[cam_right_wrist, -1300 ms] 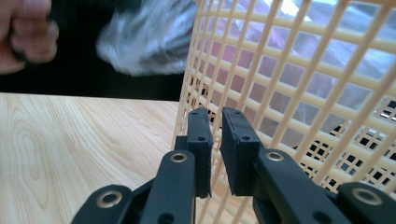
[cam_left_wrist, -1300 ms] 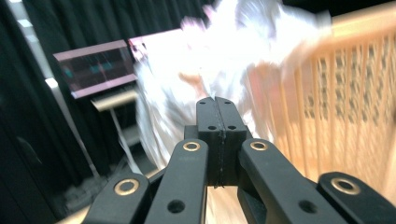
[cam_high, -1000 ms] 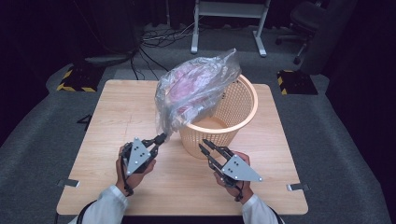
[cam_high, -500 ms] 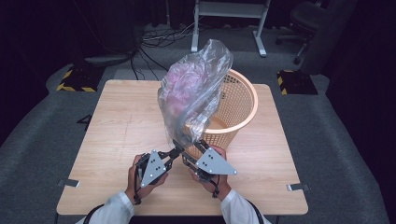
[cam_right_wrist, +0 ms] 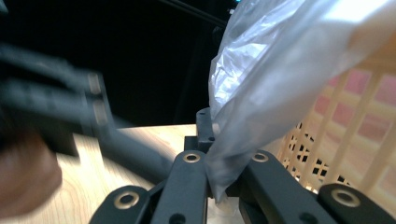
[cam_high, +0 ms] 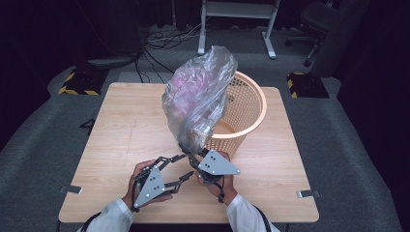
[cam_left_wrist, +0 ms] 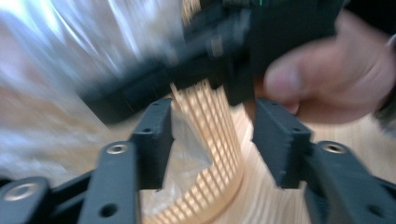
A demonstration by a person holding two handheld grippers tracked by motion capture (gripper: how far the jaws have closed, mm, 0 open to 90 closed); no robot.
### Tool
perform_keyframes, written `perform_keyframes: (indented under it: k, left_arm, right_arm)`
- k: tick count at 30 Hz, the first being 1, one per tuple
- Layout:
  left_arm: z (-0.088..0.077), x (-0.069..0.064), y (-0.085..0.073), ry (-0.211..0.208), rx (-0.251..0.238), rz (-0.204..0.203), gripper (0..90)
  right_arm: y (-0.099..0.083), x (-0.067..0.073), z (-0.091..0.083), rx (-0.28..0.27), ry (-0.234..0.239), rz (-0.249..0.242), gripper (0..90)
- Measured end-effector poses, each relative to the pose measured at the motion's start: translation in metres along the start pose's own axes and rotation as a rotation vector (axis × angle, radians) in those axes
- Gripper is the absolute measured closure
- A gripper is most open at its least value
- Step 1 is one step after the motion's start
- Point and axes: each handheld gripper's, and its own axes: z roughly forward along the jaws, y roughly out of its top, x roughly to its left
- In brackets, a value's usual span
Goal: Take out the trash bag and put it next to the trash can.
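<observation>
pinching clear plastic bag: right claw; left claw open, just released; no legible writing

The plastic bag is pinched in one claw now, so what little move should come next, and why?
Probably lift the right gripper a little. Its jaws are shut on the plastic bag, whose bulk leans on the orange basket. The left gripper has just been opening, with nothing between its jaws.

Glossy clear plastic bag, matt wooden table.
</observation>
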Motion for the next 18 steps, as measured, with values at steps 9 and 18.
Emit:
perform_keyframes:
  k: [9,18]
  left_arm:
    - [-0.004,0.046,0.037,0.176,-0.147,-0.164,28.9]
    - [0.019,0.068,0.059,0.250,-0.060,-0.110,28.1]
  right_arm:
    - [-0.008,0.004,0.004,0.059,0.013,-0.064,90.0]
    - [-0.011,0.012,0.006,0.105,0.025,-0.177,90.0]
